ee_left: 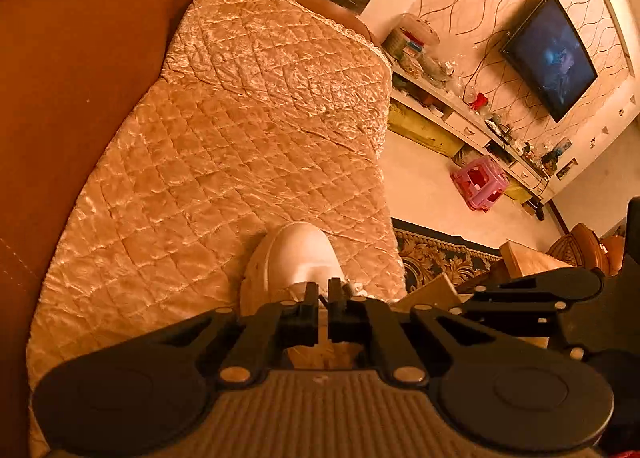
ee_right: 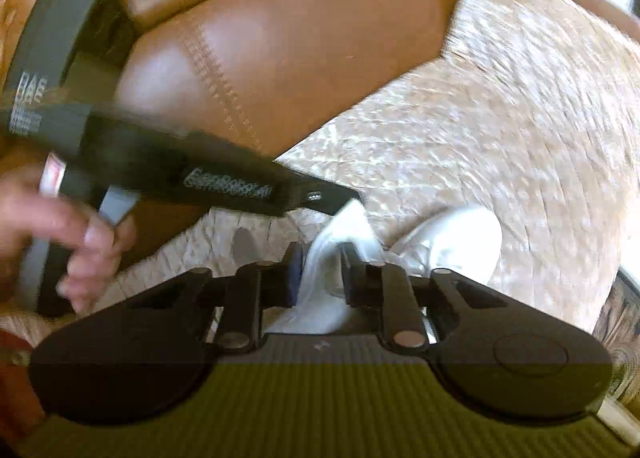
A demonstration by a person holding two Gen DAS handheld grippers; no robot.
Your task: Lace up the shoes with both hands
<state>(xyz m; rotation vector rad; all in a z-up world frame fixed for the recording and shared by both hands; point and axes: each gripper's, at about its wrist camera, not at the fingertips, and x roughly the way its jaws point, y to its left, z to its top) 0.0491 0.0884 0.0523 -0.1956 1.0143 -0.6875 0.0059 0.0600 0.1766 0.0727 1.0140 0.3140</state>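
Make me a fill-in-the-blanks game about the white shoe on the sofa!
1. The white shoe sits on a quilted beige ____.
2. The sofa behind the shoe is made of brown ____.
3. Out on the floor stands a small plastic stool coloured ____.
4. The flat screen hangs on the ____.

Missing words: cover; leather; pink; wall
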